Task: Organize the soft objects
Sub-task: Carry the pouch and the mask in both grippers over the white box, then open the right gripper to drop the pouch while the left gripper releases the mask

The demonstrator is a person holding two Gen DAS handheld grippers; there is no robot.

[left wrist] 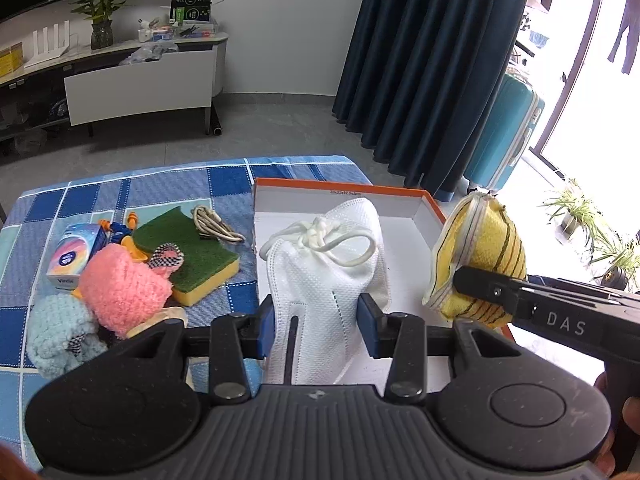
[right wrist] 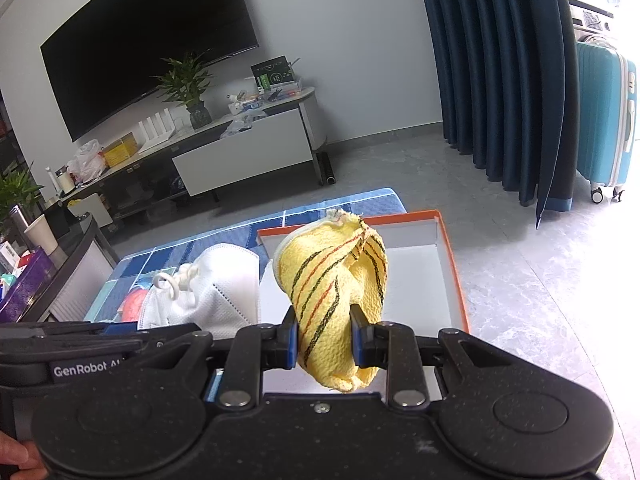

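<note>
Strong daylight is coming in from the window (left wrist: 588, 80) far to the right of the left gripper (left wrist: 320, 320), and it is burning out to pure white there, while the room beyond the fingers is staying evenly bright. The right gripper (right wrist: 324, 338) is throwing only a soft shadow below it, and the floor (right wrist: 540, 280) to its right is glaring pale. Both fisheye views are bending the curtain (left wrist: 432, 60) and walls at the edges, and fine detail is looking slightly soft.

The left tongs (left wrist: 322, 322) are clamped on a white mask (left wrist: 320, 264); the right tongs (right wrist: 325, 338) are pinching a yellow cloth (right wrist: 336, 280), side by side.
</note>
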